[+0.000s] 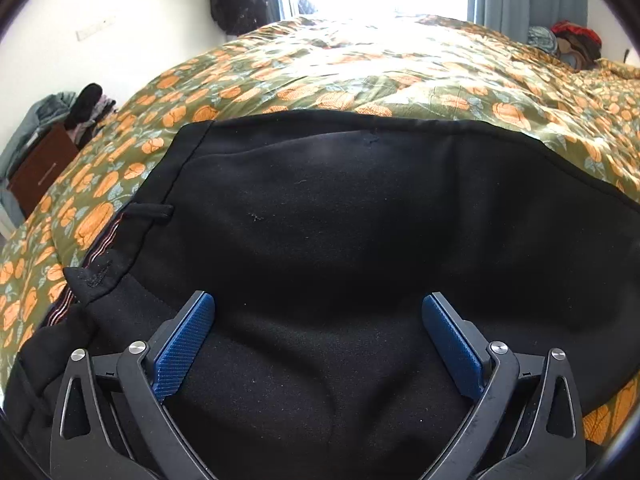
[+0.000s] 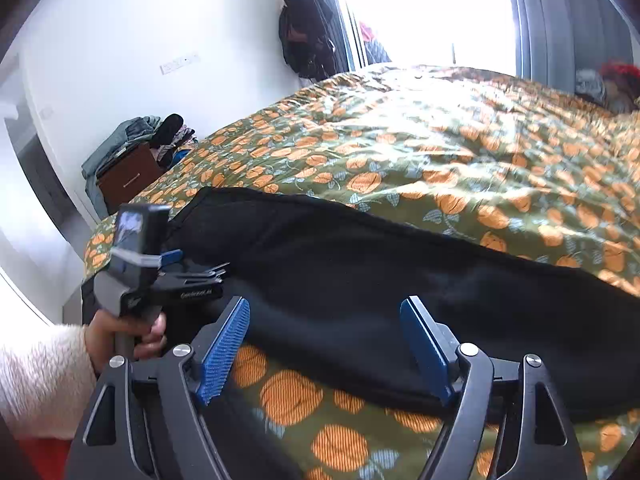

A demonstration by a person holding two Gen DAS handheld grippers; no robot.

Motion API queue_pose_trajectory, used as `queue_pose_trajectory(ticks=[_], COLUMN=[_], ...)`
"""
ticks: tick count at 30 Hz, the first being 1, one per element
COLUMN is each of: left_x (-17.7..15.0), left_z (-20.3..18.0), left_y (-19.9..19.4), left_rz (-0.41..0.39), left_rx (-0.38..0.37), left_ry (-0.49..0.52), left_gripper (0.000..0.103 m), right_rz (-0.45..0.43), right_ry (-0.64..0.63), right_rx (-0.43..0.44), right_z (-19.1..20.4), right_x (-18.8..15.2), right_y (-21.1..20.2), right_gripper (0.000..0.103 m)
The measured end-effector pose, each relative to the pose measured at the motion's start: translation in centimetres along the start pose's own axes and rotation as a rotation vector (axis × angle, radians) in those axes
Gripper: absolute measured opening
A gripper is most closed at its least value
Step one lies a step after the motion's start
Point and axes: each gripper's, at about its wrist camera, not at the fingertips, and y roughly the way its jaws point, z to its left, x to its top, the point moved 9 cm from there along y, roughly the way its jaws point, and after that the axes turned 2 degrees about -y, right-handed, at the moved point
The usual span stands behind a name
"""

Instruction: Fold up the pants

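Along the bed's [image 1: 400, 68] near edge my black pants [image 1: 340, 208] lie flat. Both tools, left [image 1: 319, 344] and right [image 2: 325, 348], hang spread, pinching nothing. A shallow bite may catch only one layer, skewing the fold.

Black pants [image 2: 360, 280] on floral bedspread [image 2: 440, 152], right tool [image 2: 325, 344] spread wide

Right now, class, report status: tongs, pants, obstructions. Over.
Left tongs open over pants. Right tongs open at near edge. Pants flat on bedspread. Nothing obstructing.
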Motion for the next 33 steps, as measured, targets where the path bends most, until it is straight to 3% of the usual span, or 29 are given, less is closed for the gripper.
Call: queue_pose_trajectory(ticks=[2, 4, 6, 11, 14, 15, 16, 17, 19, 21, 25, 27, 28, 30, 33], left_x=[-0.1, -0.1, -0.2, 0.0, 0.0, 0.0, 0.0, 0.0, 0.1, 0.1, 0.1, 0.1, 0.1, 0.1, 0.1], left_z=[0.0, 0.1, 0.0, 0.1, 0.0, 0.0, 0.0, 0.0, 0.0, 0.0, 0.0, 0.0, 0.0, 0.0, 0.0], left_y=[-0.4, -0.2, -0.3, 0.0, 0.0, 0.0, 0.0, 0.0, 0.1, 0.1, 0.1, 0.1, 0.1, 0.2, 0.2], left_rz=[-0.008, -0.017, -0.023, -0.036, -0.04, -0.042, -0.043, -0.044, -0.046, -0.046, -0.046, -0.047, -0.047, -0.047, -0.047], left_rx=[-0.011, -0.011, -0.013, -0.013, -0.011, -0.009, -0.01, -0.011, -0.011, -0.009, -0.008, -0.008, -0.009, -0.01, -0.009], left_ry=[-0.008, -0.008, -0.01, -0.013, -0.013, -0.012, -0.014, -0.015, -0.015, -0.014, -0.014, -0.014, -0.015, -0.016, -0.016], left_gripper=[0.103, 0.103, 0.103, 0.103, 0.103, 0.103, 0.103, 0.103, 0.103, 0.103, 0.103, 0.102, 0.102, 0.102, 0.102], right_rz=[0.077, 0.146, 0.173, 0.123, 0.182, 0.154, 0.124, 0.102, 0.03, 0.016, 0.194, 0.26, 0.257, 0.217, 0.08], right_ry=[0.036, 0.044, 0.078, 0.31, 0.422, 0.464, 0.509, 0.527, 0.514, 0.464, 0.297, 0.324, 0.355, 0.335, 0.296], right_rx=[0.018, -0.05, -0.153, -0.413, -0.7, -0.704, -0.715, -0.751, -0.682, -0.628, -0.73, -0.728, -0.693, -0.731, -0.719], right_z=[-3.0, -8.0, -15.0, -33.9, -42.6, -43.9, -44.9, -45.6, -45.7, -45.5, -47.1, -48.2, -48.2, -47.8, -44.7], right_x=[-0.4, -1.5, -3.1, -9.0, -13.0, -13.1, -12.9, -12.3, -9.9, -7.5, -6.5, -8.4, -9.0, -8.8, -7.4], right_y=[2.9, 4.0, 2.4, -9.7, -17.9, -19.8, -21.4, -22.7, -23.4, -22.6, -18.9, -18.0, -17.8, -18.6, -21.7], right_gripper=[0.077, 0.076, 0.071, 0.06, 0.057, 0.044, 0.041, 0.05, 0.05, 0.051, 0.051, 0.05, 0.045, 0.008, 0.006])
